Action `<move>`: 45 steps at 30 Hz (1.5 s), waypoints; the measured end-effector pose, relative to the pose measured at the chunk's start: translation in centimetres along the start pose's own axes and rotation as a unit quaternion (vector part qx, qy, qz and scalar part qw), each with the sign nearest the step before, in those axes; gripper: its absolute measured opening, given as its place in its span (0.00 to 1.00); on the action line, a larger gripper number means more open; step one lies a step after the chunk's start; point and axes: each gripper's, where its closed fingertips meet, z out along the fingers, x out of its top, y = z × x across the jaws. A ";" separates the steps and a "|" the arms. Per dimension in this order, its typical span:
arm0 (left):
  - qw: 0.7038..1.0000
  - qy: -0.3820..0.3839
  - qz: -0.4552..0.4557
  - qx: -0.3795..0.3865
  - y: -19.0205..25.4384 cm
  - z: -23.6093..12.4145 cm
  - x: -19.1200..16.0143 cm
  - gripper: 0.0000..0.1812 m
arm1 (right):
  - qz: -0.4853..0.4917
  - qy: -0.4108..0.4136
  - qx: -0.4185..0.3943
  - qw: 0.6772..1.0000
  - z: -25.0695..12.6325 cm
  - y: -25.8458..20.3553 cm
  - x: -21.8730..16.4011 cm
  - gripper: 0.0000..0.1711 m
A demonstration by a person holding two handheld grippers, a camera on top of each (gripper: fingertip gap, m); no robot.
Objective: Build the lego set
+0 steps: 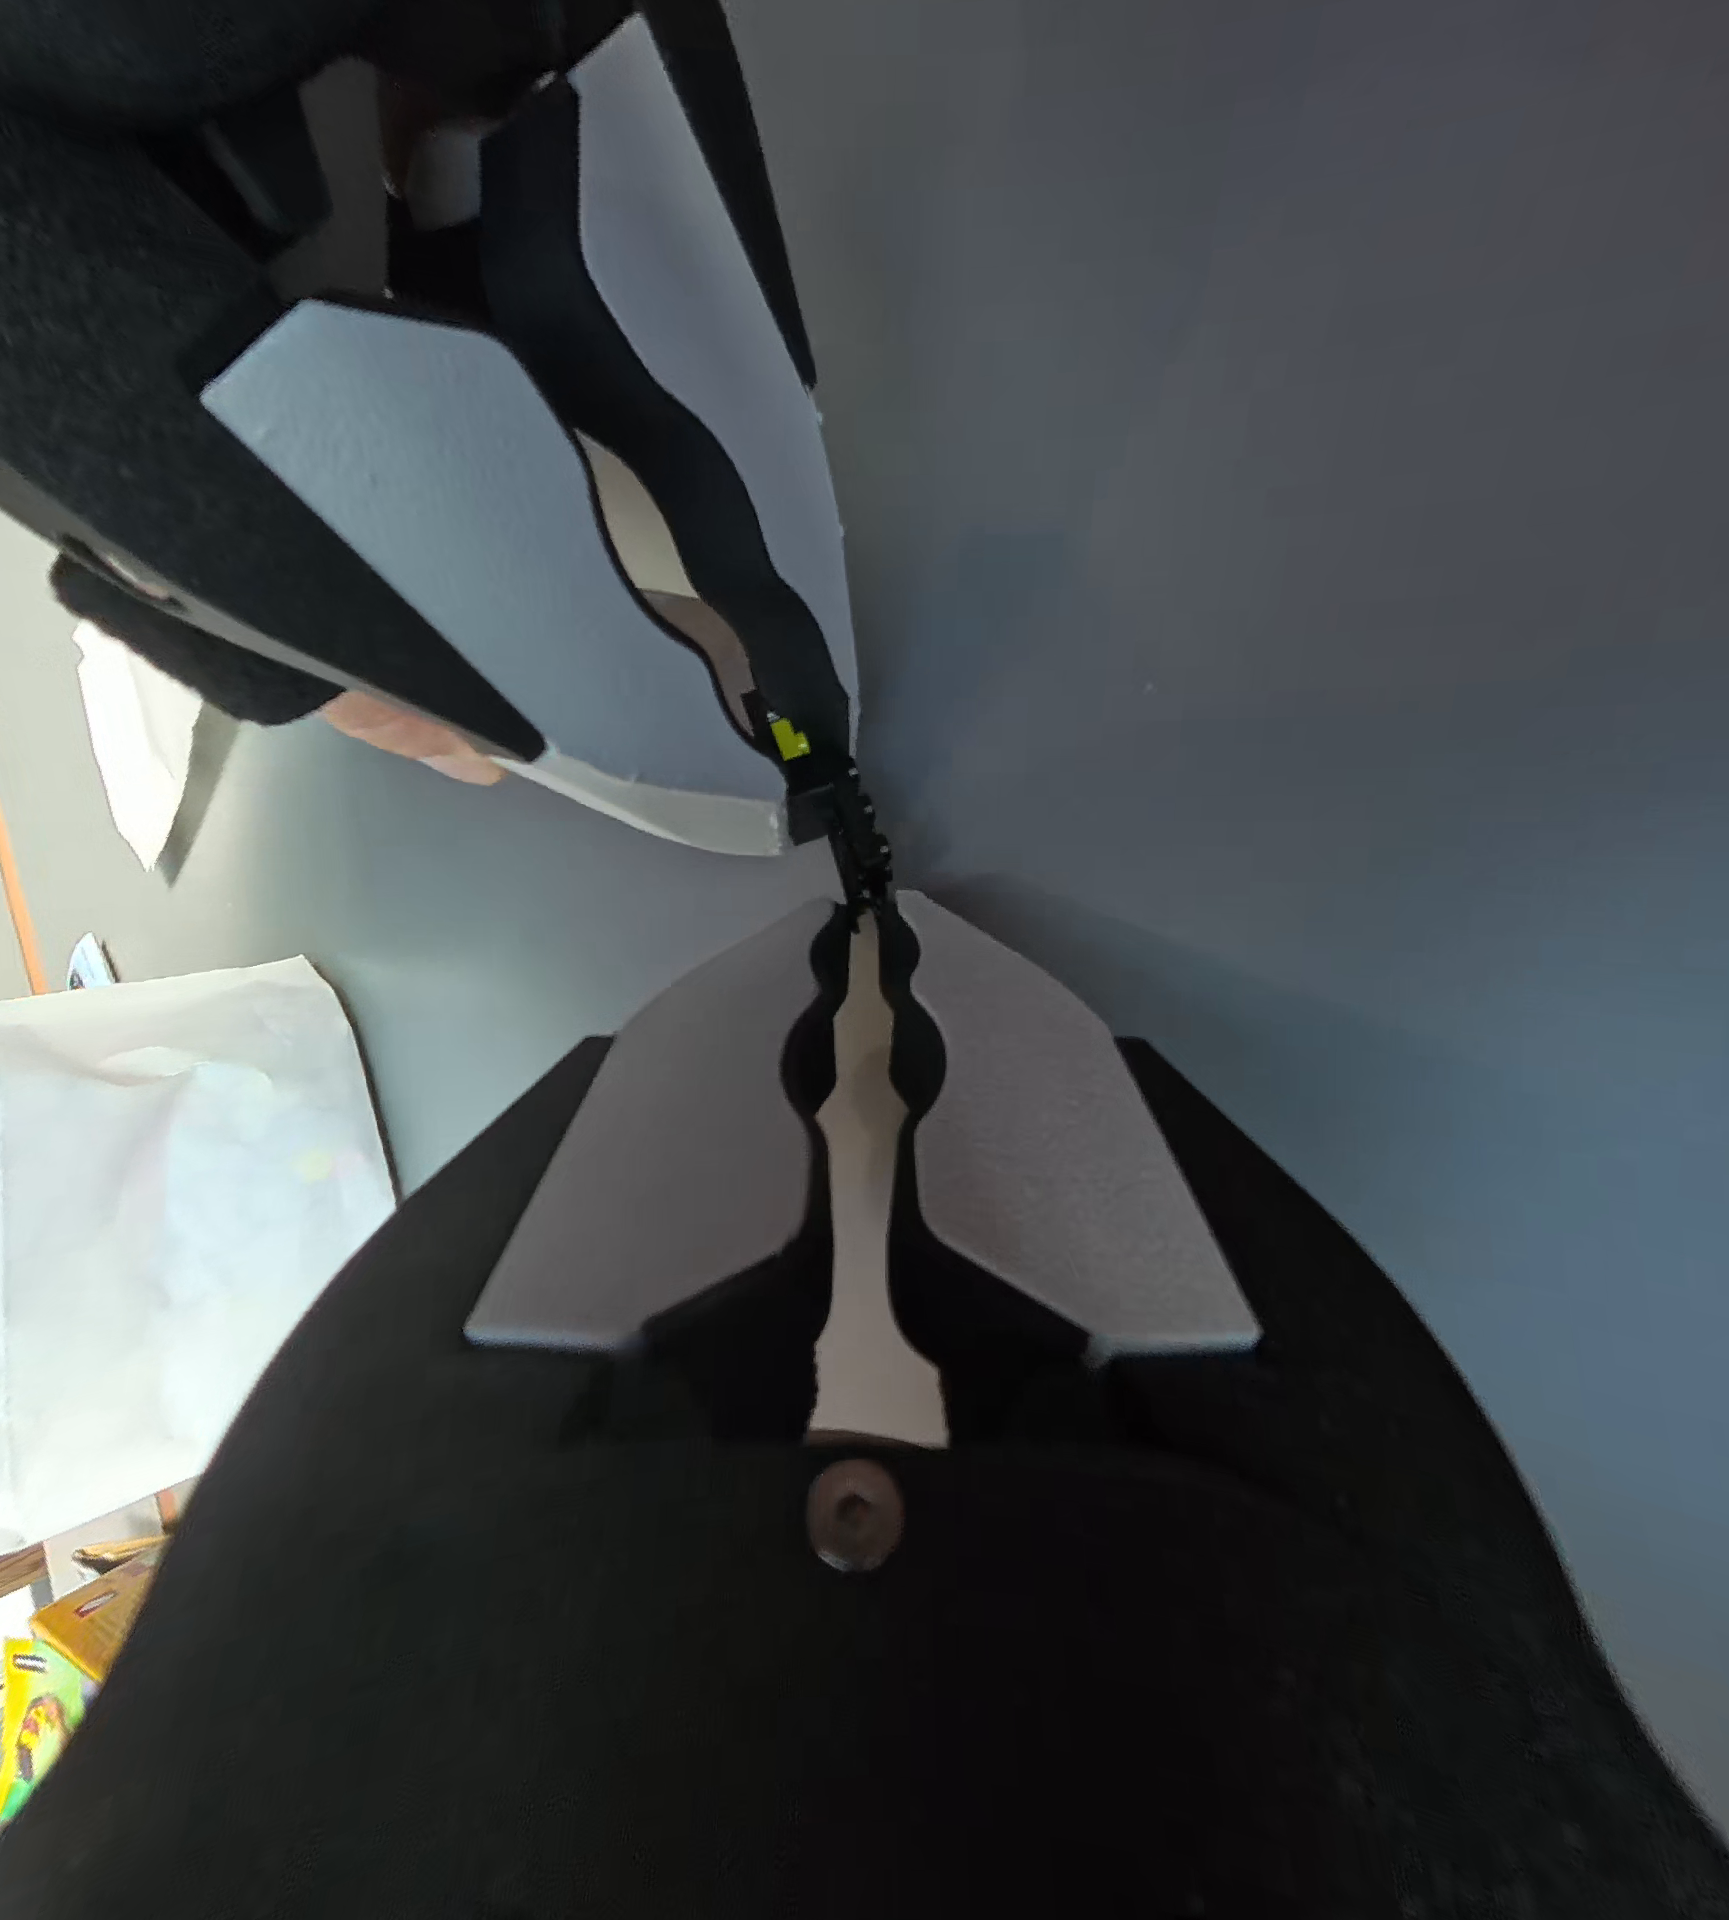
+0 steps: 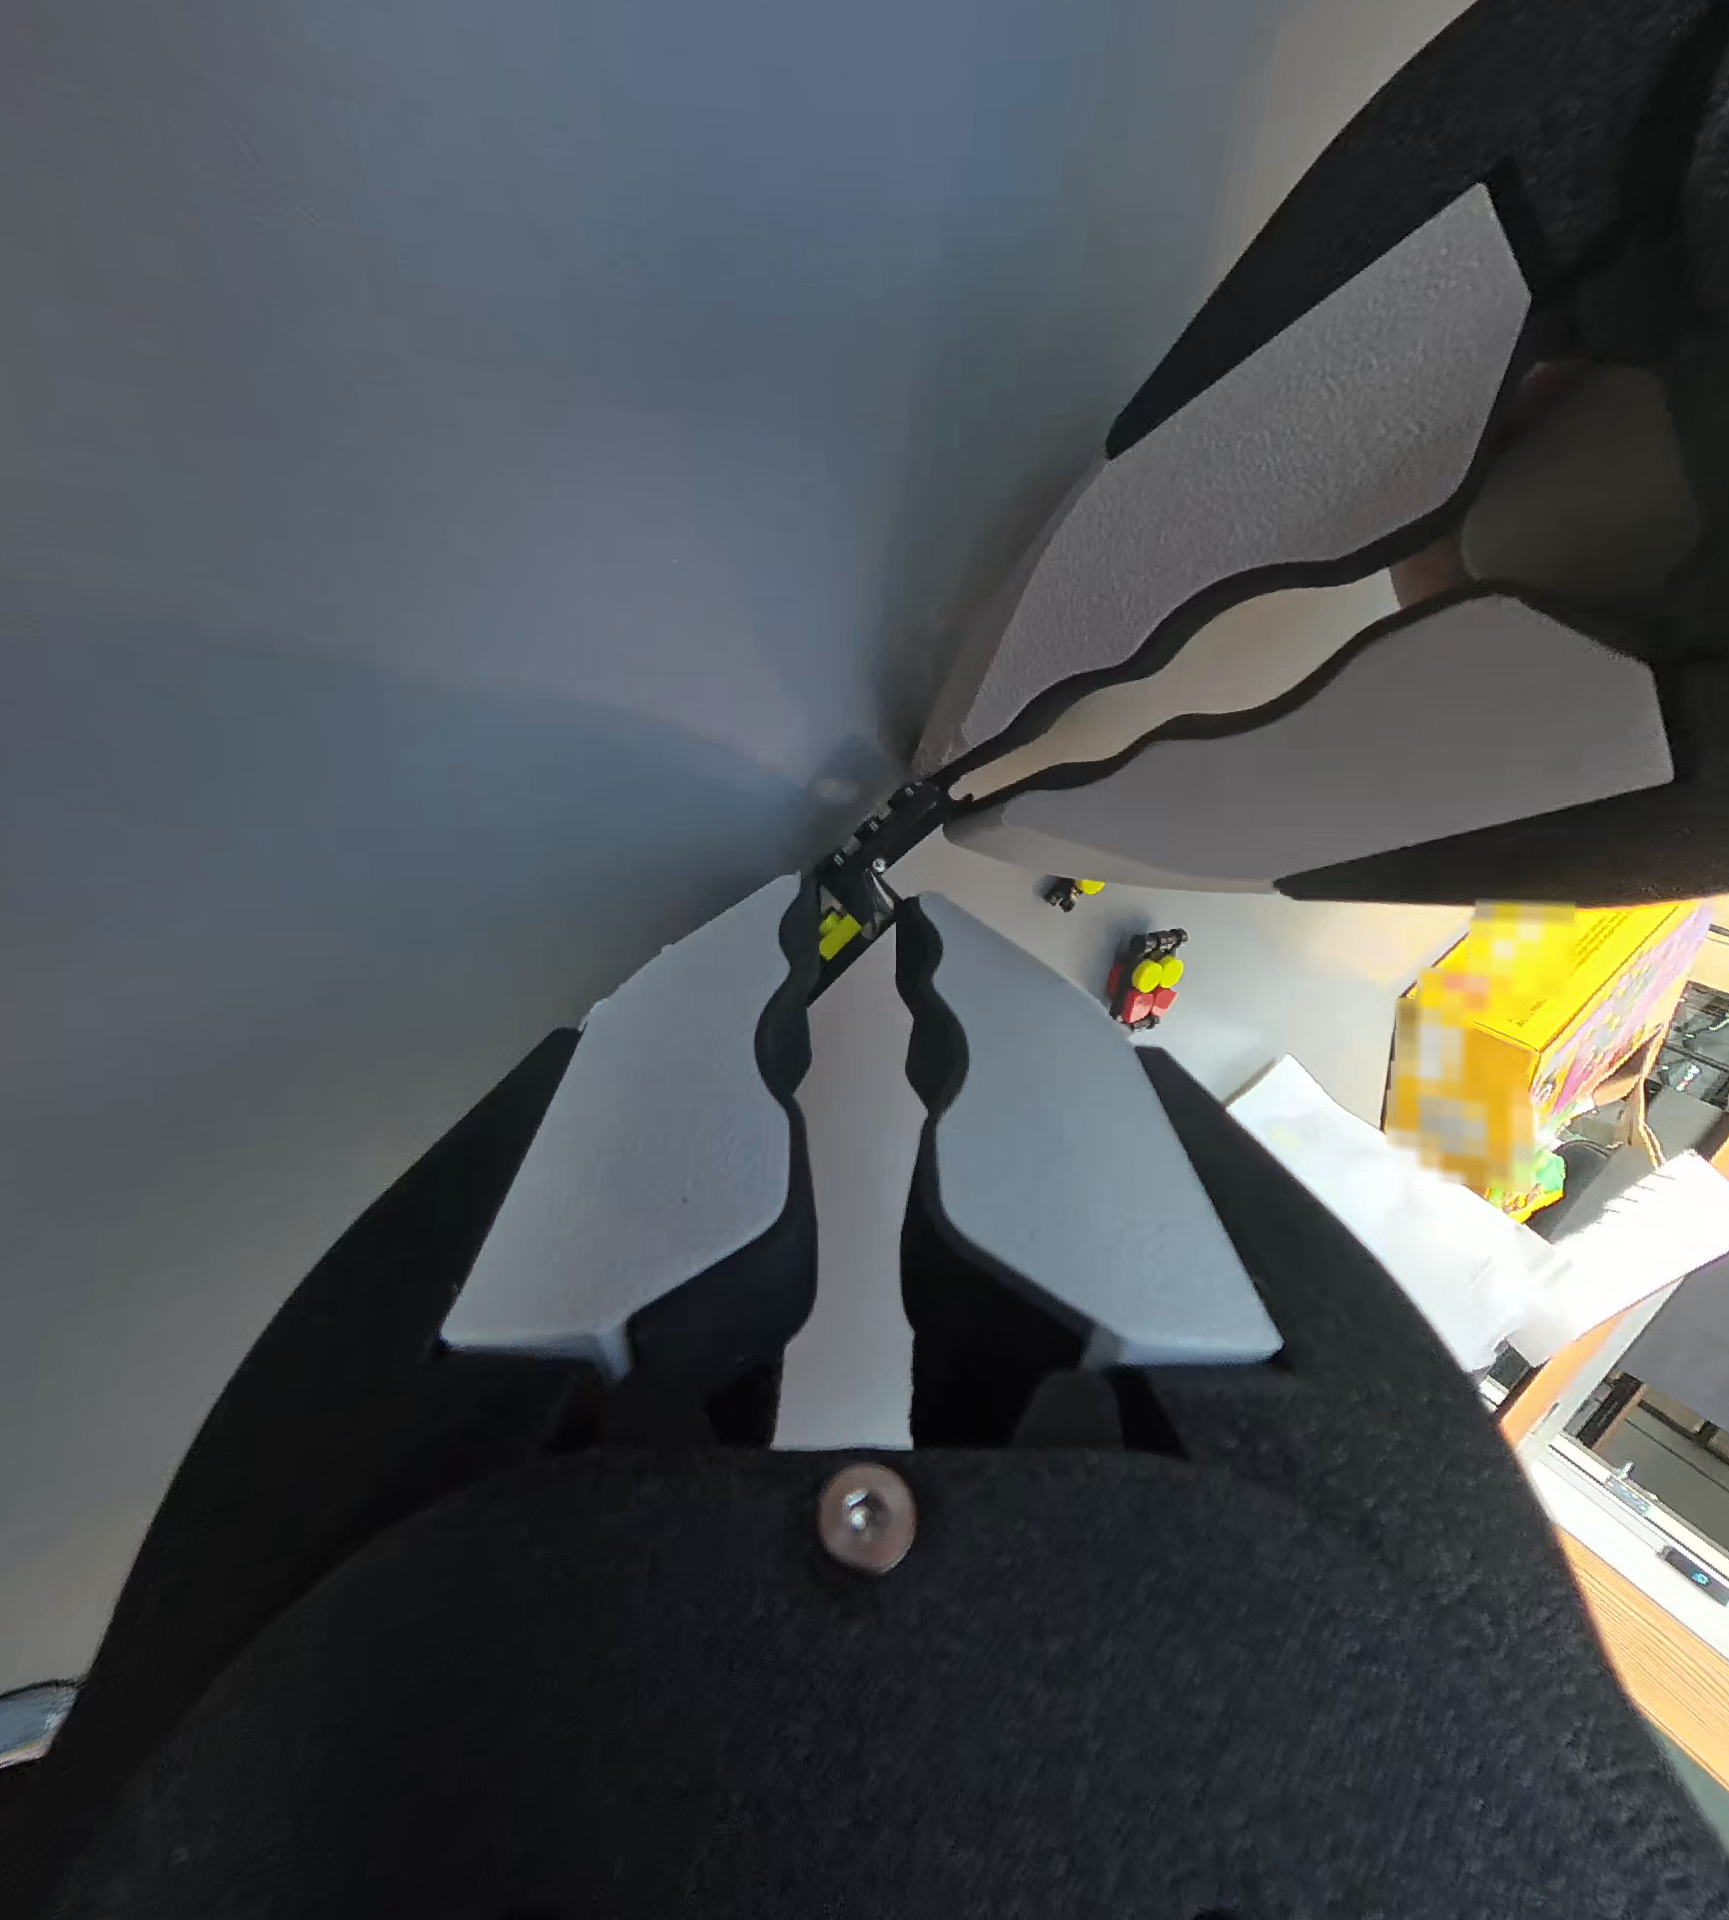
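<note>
A small black lego assembly (image 1: 855, 836) with a yellow brick (image 1: 790, 740) on it is held between both grippers, above the grey-blue table (image 1: 1359, 623). My left gripper (image 1: 865, 909) is shut on the black end. My right gripper (image 1: 816, 790) comes in from the upper left and is shut on the end with the yellow brick. In the right wrist view, my right gripper (image 2: 849, 912) clamps the yellow brick (image 2: 832, 933) and its black part, and my left gripper (image 2: 943, 805) grips the black strip (image 2: 886, 831) from the upper right.
A red, yellow and black lego sub-build (image 2: 1146, 982) and a smaller black and yellow piece (image 2: 1073, 890) lie on the table. A yellow lego box (image 2: 1587, 997) and white paper bags (image 2: 1411, 1226) stand beyond them. Another white bag (image 1: 143, 1195) lies at the left. Both grippers' tips are close together, under 4 cm apart.
</note>
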 end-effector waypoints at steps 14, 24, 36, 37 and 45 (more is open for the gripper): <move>0.958 -0.083 -0.152 0.229 -2.7 -2.3 -1.2 0.03 | 0.675 0.184 -0.012 0.715 -2.6 2.2 -1.1 0.20; 0.902 -0.122 -0.004 0.415 -6.6 -5.4 1.5 0.03 | 0.805 0.481 -0.057 0.342 -5.7 6.1 0.1 0.17; 0.901 -0.124 0.000 0.416 -6.6 -5.5 1.3 0.03 | 0.791 0.465 -0.099 0.384 -5.5 7.0 -0.5 0.06; 0.900 -0.126 0.002 0.417 -6.6 -5.4 1.3 0.03 | 0.795 0.470 -0.091 0.373 -5.4 7.0 -0.6 0.06; 0.890 -0.148 0.029 0.431 -6.8 -5.6 1.3 0.03 | 0.807 0.511 -0.066 0.289 -5.4 7.4 -1.1 0.04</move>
